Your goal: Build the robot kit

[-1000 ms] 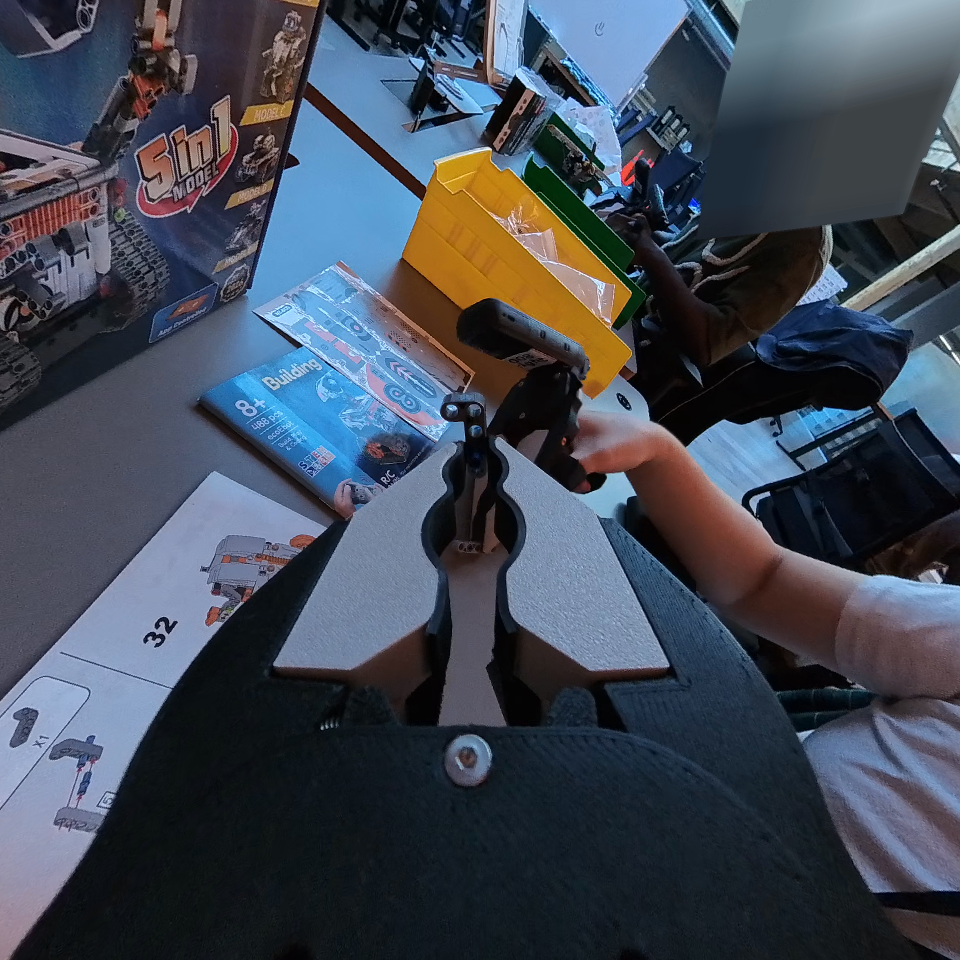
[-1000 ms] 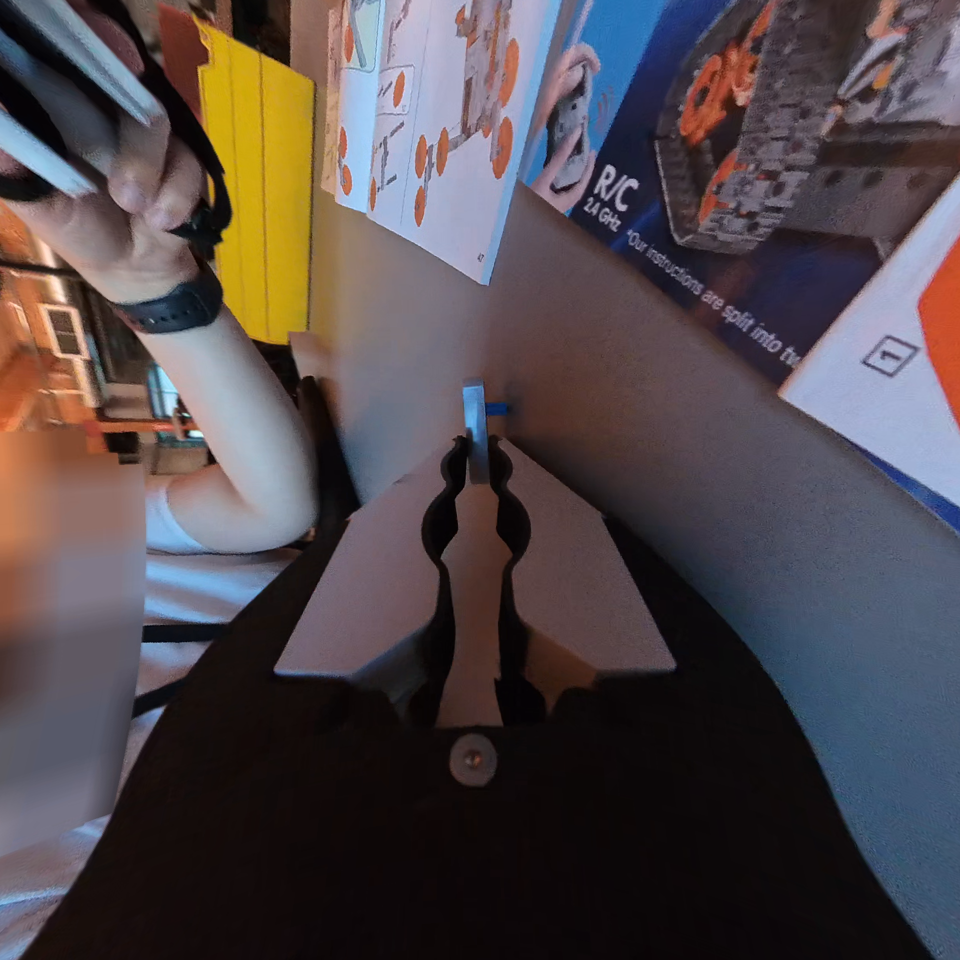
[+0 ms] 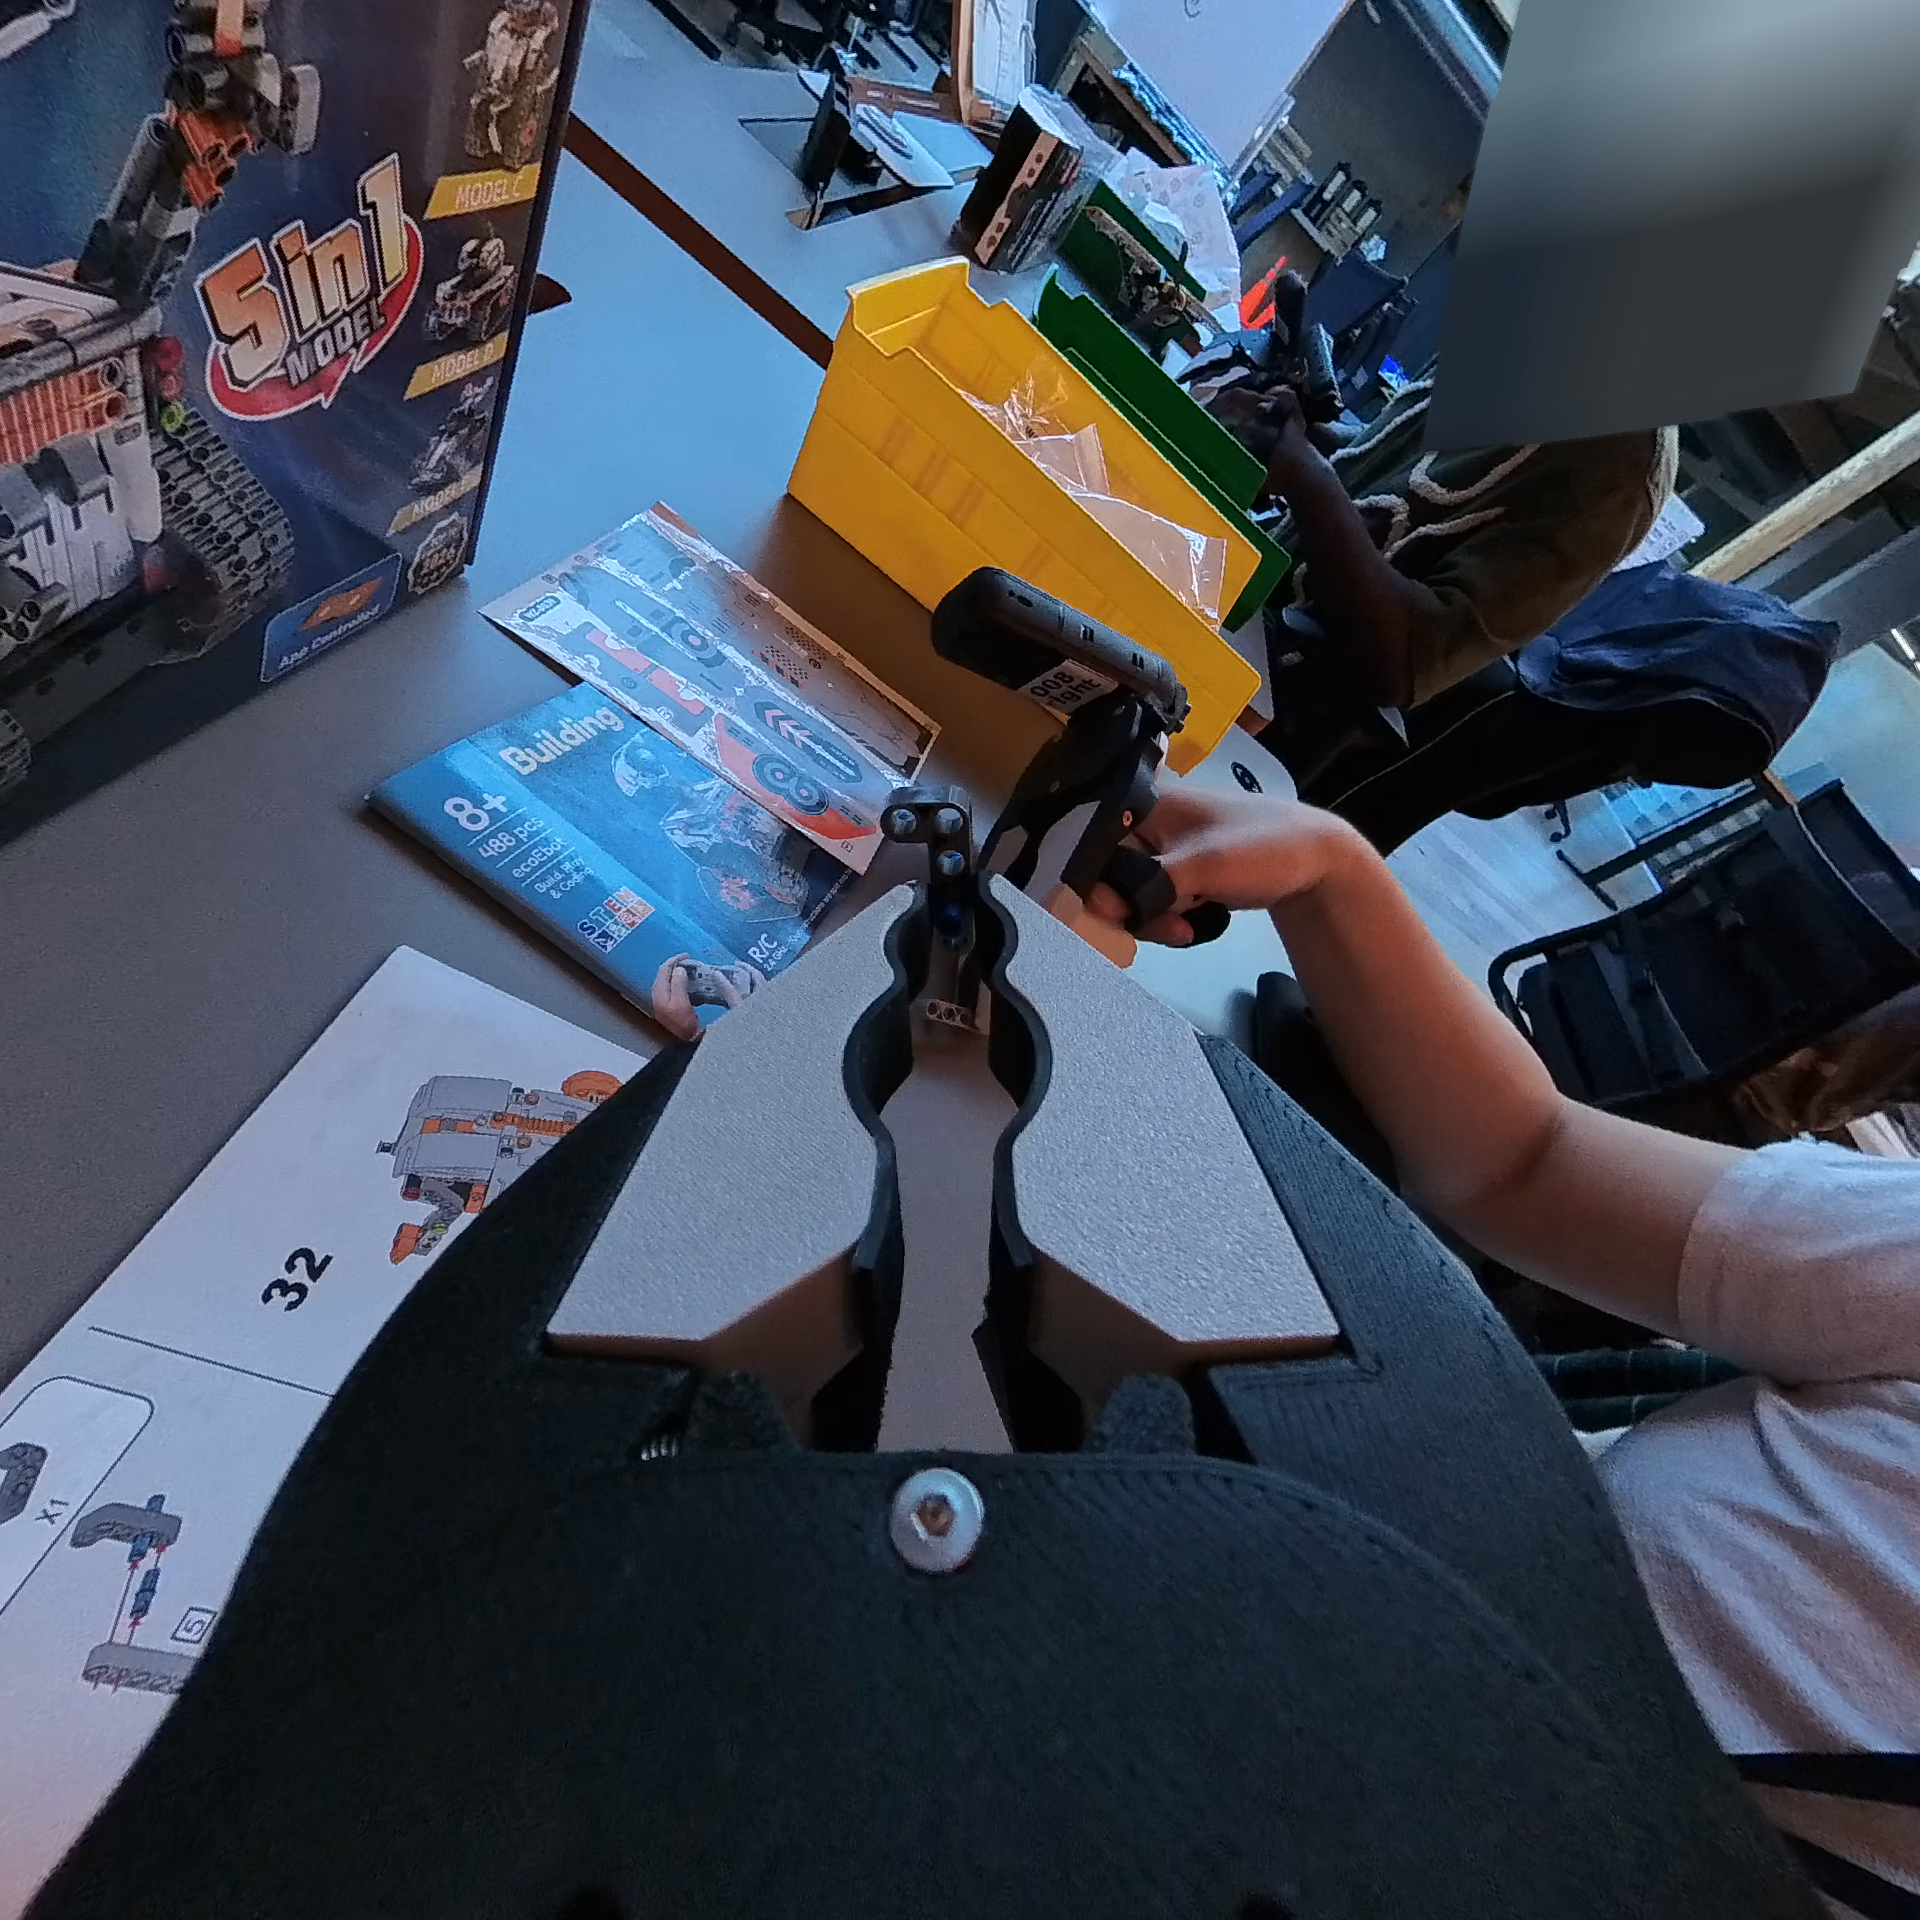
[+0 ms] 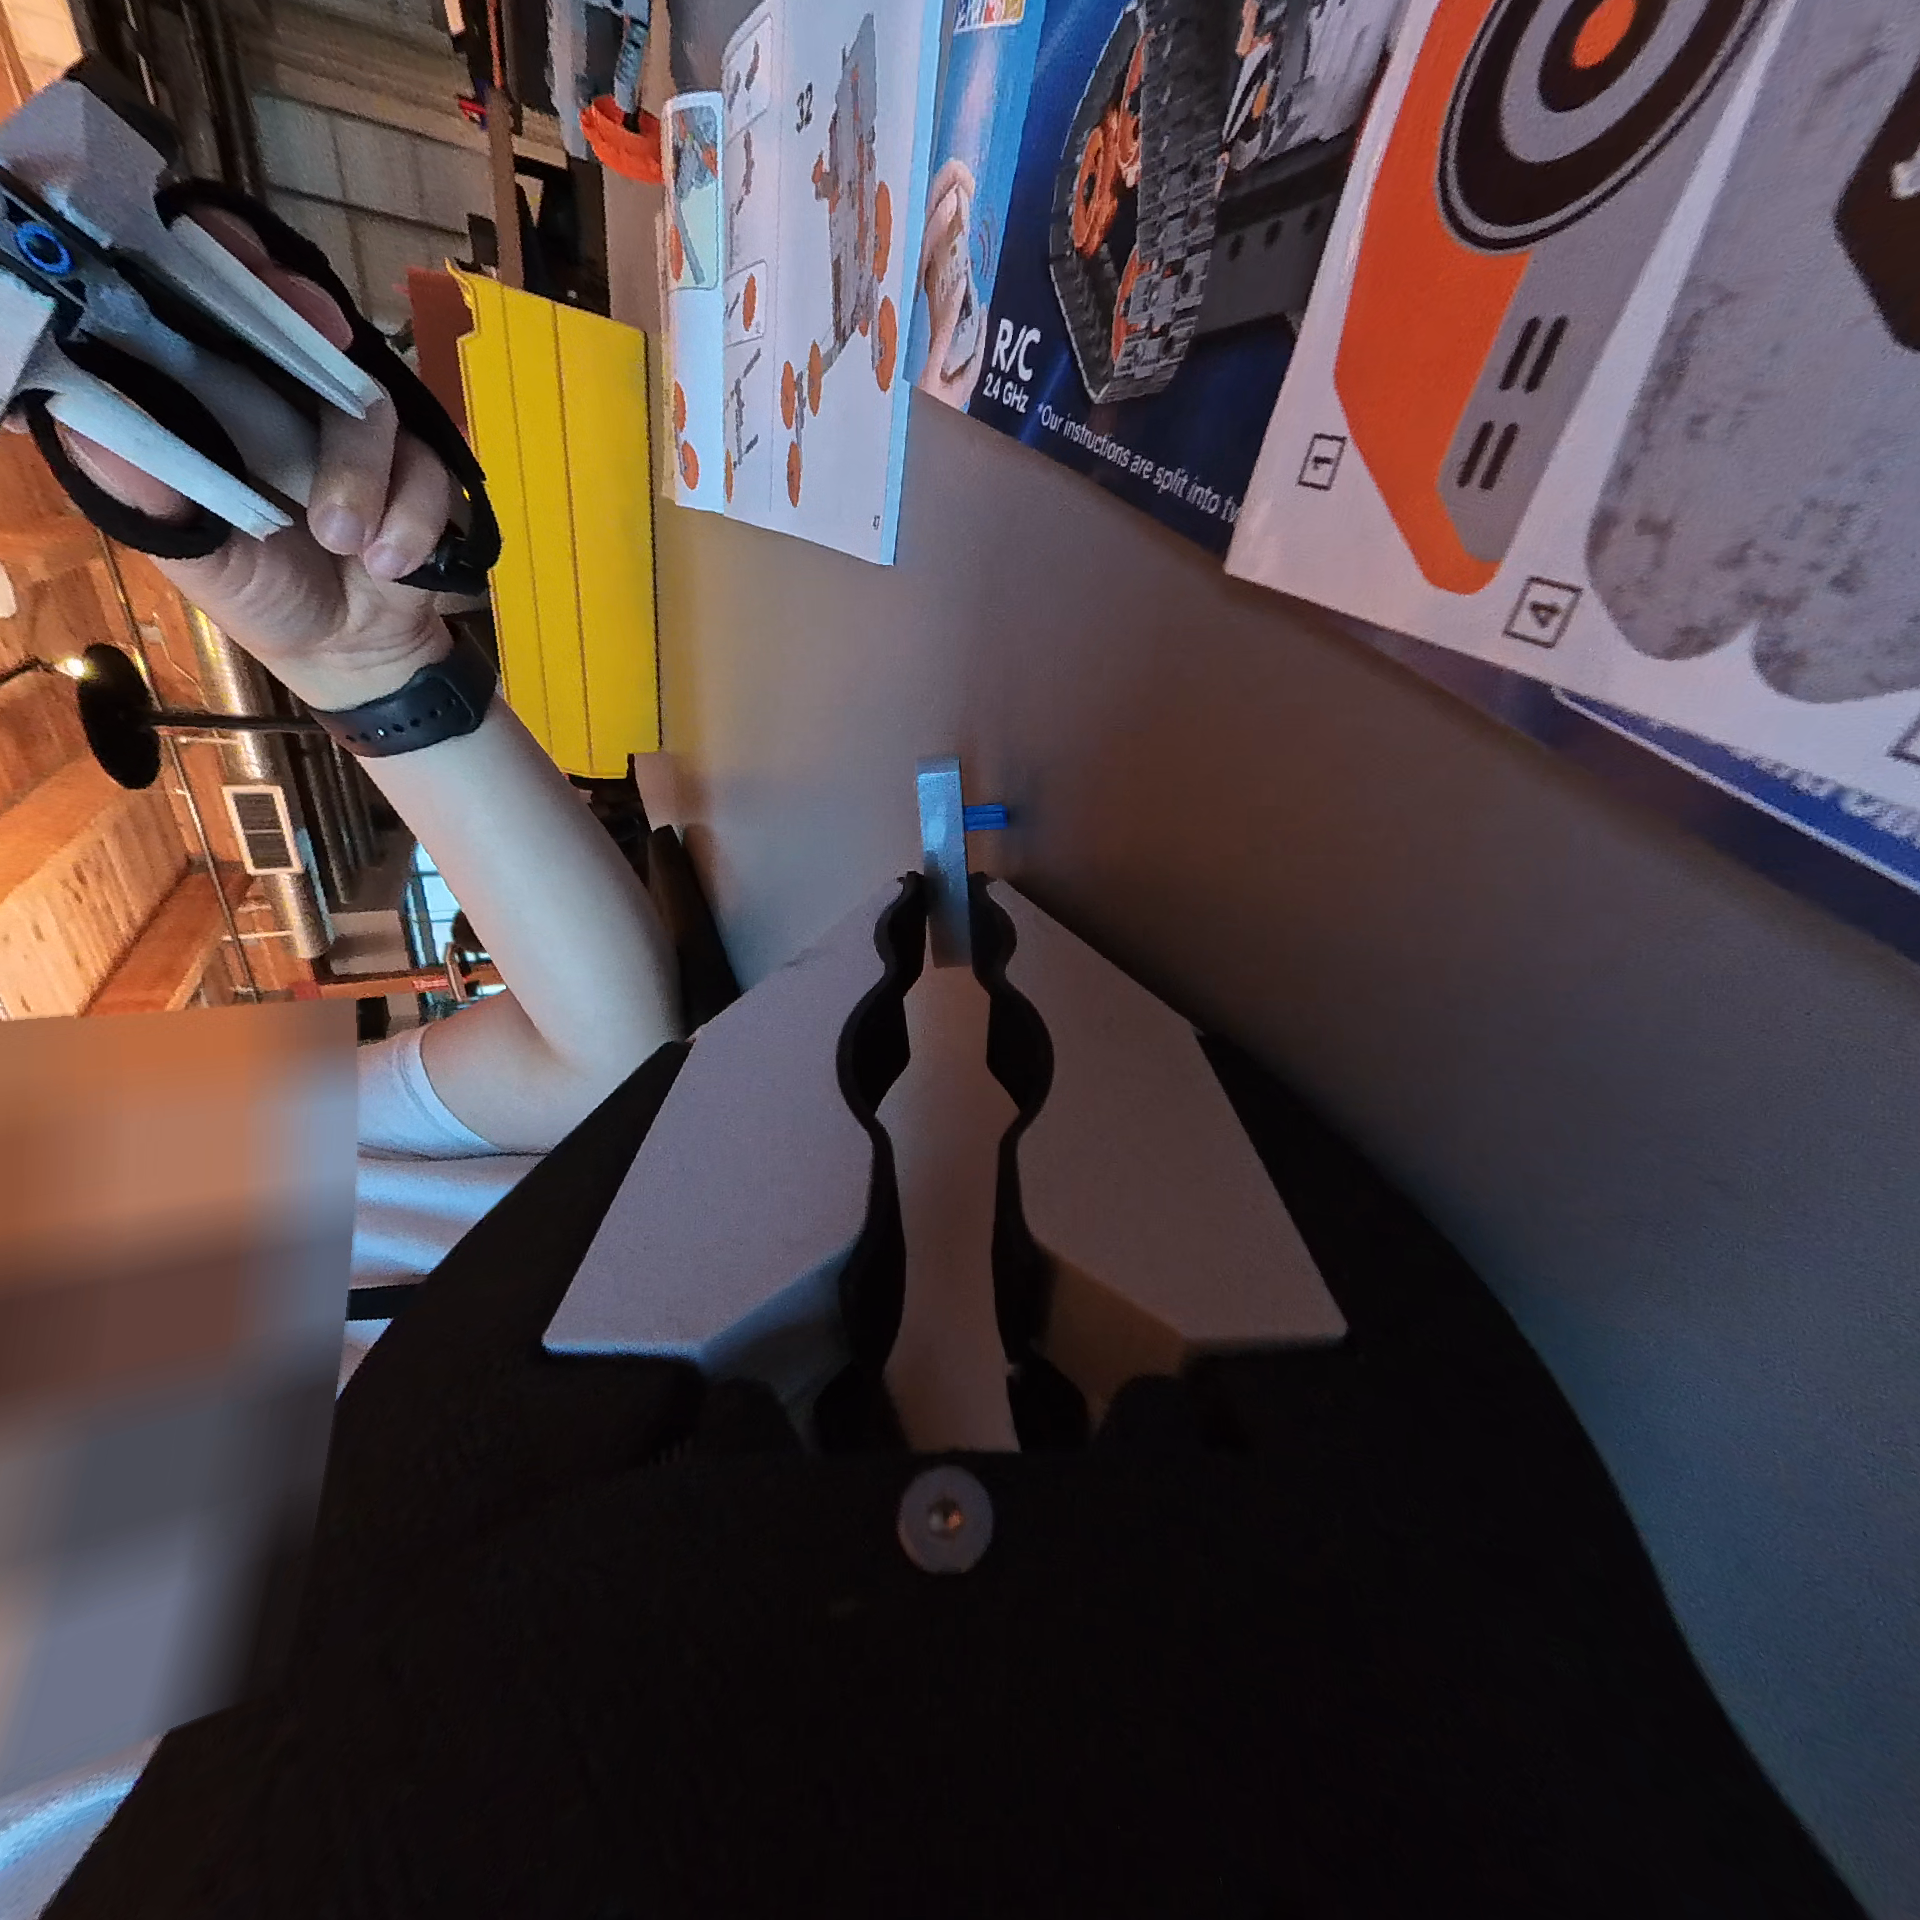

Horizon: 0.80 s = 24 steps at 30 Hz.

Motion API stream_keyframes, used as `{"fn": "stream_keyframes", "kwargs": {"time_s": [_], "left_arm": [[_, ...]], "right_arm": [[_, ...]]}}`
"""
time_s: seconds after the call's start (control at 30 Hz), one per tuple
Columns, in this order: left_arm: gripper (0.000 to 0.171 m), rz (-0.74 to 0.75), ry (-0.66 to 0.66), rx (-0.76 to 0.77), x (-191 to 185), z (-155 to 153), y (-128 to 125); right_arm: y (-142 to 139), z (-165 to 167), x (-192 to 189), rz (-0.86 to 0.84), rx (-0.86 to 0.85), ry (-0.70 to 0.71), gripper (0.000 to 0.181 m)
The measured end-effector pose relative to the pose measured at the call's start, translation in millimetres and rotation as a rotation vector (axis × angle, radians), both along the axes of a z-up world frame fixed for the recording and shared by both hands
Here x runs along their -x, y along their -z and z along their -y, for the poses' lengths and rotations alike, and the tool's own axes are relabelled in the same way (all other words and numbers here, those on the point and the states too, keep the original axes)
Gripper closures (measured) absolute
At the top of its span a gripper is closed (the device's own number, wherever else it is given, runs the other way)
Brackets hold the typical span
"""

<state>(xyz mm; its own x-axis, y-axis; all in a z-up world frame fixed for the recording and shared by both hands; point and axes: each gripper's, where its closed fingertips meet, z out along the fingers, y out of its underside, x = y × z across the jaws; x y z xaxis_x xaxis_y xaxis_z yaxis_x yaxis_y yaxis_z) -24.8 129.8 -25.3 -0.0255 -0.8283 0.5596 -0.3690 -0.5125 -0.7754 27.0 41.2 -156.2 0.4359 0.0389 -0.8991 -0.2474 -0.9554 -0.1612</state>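
Left gripper (image 3: 948, 902): jaws closed on a dark grey beam piece (image 3: 938, 844) with round holes, which stands upright out of the tips above the grey table (image 3: 260, 883).
Right gripper (image 4: 943, 891): jaws clamped on a flat grey piece (image 4: 943, 840); a small blue pin (image 4: 985, 817) juts from it at 3 o'clock, seemingly plugged into it, though the view is soft there.
Around the left gripper: blue booklet (image 3: 613, 842) at 10 o'clock, sticker sheet (image 3: 717, 665) beyond it, yellow bin (image 3: 997, 499) at 1 o'clock, open instruction page (image 3: 270, 1226) at 8 o'clock, toy box (image 3: 239, 291) at 11 o'clock.
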Motion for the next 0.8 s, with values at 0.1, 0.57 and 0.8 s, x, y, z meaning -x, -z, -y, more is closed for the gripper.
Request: {"fn": "stream_keyframes", "kwargs": {"time_s": [0.1, 0.57, 0.8], "left_arm": [[0.167, 0.000, 0.001, 0.003, -0.4, -0.2, 0.5], [0.167, -0.018, 0.011, 0.005, -2.5, 1.6, 4.9], [0.167, -0.030, 0.011, -0.007, -3.8, 2.8, 5.0]], "right_arm": [[-0.5, -1.0, -3.8, -0.023, 0.003, 0.015, 0.173], [-1.2, -1.3, -5.4, -0.033, -0.023, 0.005, 0.174], [-2.8, -4.3, -7.6, -0.060, -0.017, 0.032, 0.174]]}}
